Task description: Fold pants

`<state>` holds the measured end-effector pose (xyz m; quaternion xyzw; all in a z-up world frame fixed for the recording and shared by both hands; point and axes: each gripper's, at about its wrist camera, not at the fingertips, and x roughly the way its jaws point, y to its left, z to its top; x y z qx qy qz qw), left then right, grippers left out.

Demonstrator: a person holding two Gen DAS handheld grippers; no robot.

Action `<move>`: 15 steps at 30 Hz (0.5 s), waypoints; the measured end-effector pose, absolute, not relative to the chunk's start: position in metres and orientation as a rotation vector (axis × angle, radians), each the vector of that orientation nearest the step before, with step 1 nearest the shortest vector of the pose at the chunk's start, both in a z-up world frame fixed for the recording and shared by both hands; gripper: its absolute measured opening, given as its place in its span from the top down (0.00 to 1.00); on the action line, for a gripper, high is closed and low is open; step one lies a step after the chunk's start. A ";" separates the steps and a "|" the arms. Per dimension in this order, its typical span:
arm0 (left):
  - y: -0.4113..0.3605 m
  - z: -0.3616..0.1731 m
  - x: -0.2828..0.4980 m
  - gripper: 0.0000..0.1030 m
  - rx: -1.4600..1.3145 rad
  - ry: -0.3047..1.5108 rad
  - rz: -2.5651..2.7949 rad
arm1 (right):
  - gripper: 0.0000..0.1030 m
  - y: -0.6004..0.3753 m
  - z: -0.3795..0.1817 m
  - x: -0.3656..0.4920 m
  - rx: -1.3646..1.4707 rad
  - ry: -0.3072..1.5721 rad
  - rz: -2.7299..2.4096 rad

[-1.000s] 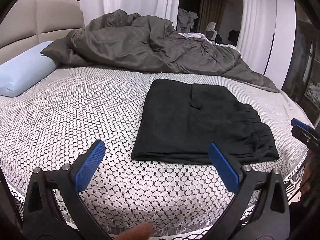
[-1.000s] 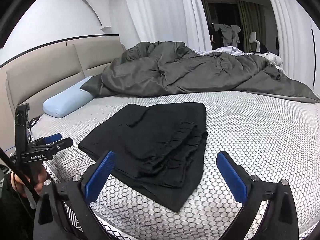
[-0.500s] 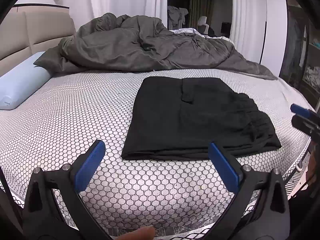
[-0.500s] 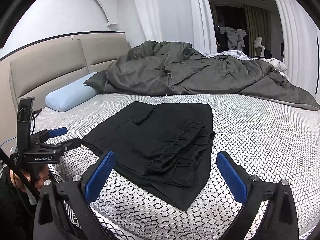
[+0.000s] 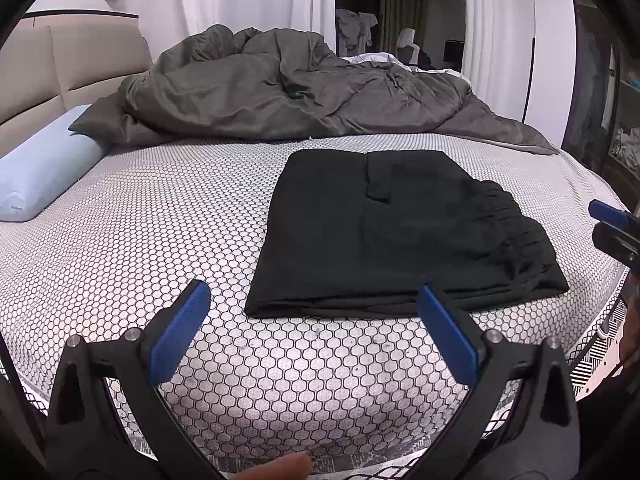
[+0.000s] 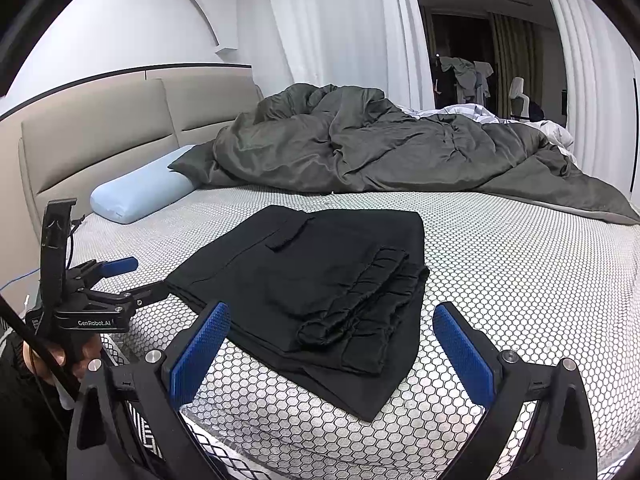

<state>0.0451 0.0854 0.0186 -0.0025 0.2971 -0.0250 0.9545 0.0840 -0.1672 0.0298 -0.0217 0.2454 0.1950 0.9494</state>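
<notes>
With both hand-held grippers (image 5: 312,336) (image 6: 328,344) spread empty, pinch the pants (image 5: 400,232) by their near folded edge, lifting evenly across the bed (image 5: 160,220).

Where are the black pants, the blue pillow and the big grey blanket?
black pants (image 5: 384,232), left wrist view, middle of the folded top layer.
blue pillow (image 6: 140,190), right wrist view, middle of its long side.
grey blanket (image 5: 288,96), left wrist view, crumpled middle of the heap.

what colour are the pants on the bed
Black, plain. The pants show best in the left wrist view, lying folded on the honeycomb-patterned bed.
</notes>
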 end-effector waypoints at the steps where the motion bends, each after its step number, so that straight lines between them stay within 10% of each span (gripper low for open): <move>1: 0.085 0.019 0.045 0.00 -0.005 0.604 -0.049 | 0.00 -0.167 0.030 0.084 -0.047 0.500 0.395; 15: 0.091 0.020 0.043 0.00 0.004 0.594 -0.049 | 0.00 -0.165 0.033 0.082 -0.054 0.500 0.402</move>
